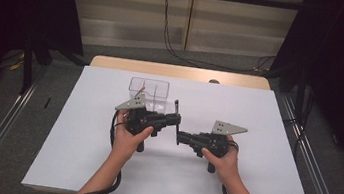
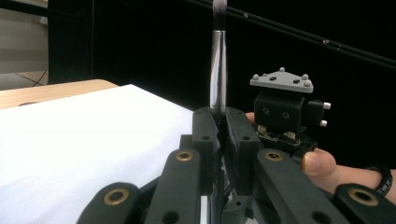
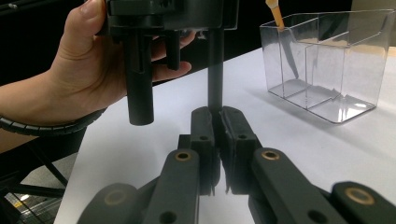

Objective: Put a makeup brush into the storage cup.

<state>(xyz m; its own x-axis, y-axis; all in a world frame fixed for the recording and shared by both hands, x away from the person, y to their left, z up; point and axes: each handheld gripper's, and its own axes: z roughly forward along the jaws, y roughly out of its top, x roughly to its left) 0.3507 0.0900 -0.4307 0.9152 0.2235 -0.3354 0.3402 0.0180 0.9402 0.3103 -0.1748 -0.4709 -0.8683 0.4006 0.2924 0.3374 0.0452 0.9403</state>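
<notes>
Together, both grippers on brush (image 1: 176,120)

The left gripper (image 2: 218,122) has its fingers (image 2: 204,135) clamped on an upright makeup brush (image 2: 217,70), bristles up. Beyond, a hand (image 2: 322,165) holds the right gripper (image 2: 285,112) above the white table (image 2: 84,144).

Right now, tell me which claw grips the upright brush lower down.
The right claw: it clamps the black handle of the brush at its lower end, while the left claw grips above it, just under the silver ferrule.
</notes>
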